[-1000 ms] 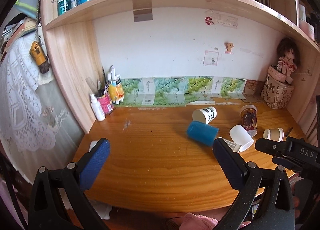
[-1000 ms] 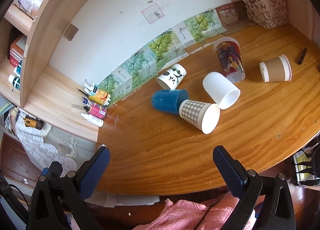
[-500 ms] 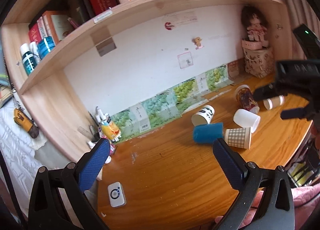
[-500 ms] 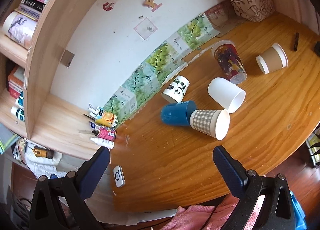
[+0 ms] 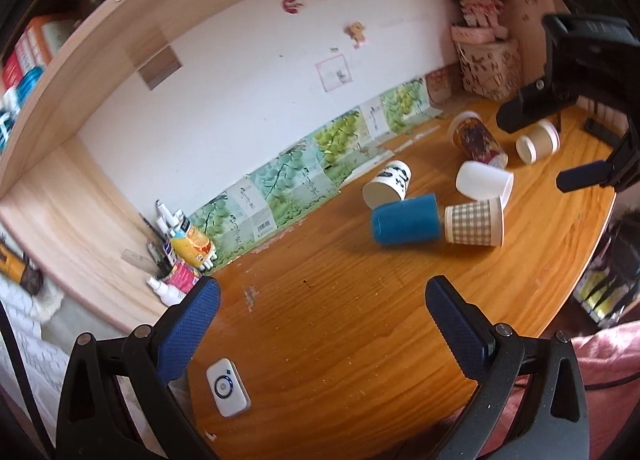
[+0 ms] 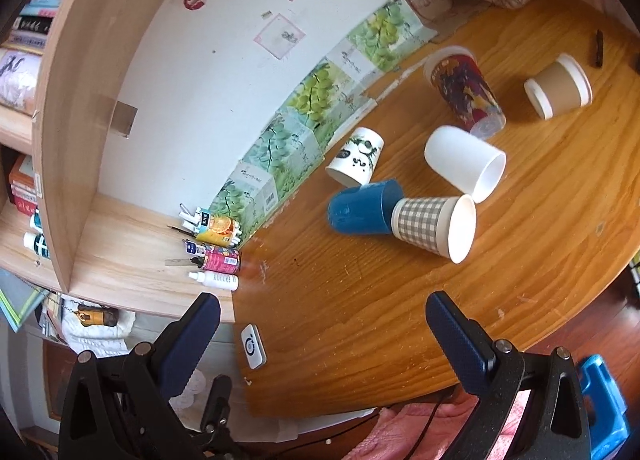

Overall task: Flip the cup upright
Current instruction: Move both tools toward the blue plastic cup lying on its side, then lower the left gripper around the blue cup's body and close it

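Note:
Several cups lie on their sides on the wooden desk [image 5: 340, 320]: a blue cup [image 5: 406, 219] [image 6: 362, 209], a checked paper cup [image 5: 474, 221] [image 6: 434, 225], a plain white cup [image 5: 482, 179] [image 6: 464, 163], a white cup with black print [image 5: 388, 183] [image 6: 356, 161], a dark patterned cup [image 5: 476, 139] [image 6: 464, 89] and a brown cup [image 5: 538, 139] [image 6: 560, 85]. My left gripper [image 5: 322, 320] is open and empty, above the desk, short of the cups. My right gripper [image 6: 322, 334] is open and empty, above the front edge; it also shows in the left wrist view [image 5: 560, 131] at the right.
A small white device [image 5: 228, 386] [image 6: 253, 346] lies near the desk's left front corner. Bottles and pens [image 5: 180, 256] [image 6: 214, 256] stand at the back left corner. A patterned basket [image 5: 486, 67] with a doll sits back right. A shelf with books hangs overhead.
Both grippers have moved closer to the desk and tilted; the cups appear larger. Both stay open. No cup has moved.

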A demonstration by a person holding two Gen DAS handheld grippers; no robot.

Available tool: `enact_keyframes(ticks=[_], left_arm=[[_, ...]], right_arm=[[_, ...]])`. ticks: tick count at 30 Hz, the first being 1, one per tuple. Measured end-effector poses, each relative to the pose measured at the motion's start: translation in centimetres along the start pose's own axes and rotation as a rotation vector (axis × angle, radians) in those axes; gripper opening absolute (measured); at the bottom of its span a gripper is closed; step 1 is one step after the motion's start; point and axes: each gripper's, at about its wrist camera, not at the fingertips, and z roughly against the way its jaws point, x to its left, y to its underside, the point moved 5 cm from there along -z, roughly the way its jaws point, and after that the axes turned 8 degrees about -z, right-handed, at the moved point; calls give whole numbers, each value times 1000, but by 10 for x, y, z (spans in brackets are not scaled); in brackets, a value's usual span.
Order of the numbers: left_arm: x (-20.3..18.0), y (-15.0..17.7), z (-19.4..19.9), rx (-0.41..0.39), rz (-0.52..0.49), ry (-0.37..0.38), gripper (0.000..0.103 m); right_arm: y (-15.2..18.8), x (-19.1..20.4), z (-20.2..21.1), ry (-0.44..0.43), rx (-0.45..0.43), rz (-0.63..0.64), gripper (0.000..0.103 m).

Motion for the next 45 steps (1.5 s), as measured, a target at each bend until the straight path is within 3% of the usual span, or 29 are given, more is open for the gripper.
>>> enact_keyframes(ticks=[6, 14, 24, 30, 45], left_arm=[[-20, -6, -25, 10, -169, 29, 102], [-47, -22, -65, 36, -357, 124, 102], [-70, -39, -126, 60, -545, 199, 102], [-84, -46, -152, 25, -639, 213, 102], [-118, -48, -201, 37, -773, 304, 102]], right_arm=[[0, -20, -24, -11, 73, -95, 103], [-15, -44, -60, -43, 164, -261, 100], [-39, -62, -108, -155, 317, -487, 99], [-48, -72, -129, -186, 386, -532, 99], [-75, -81, -143, -210, 413, -537, 99]])
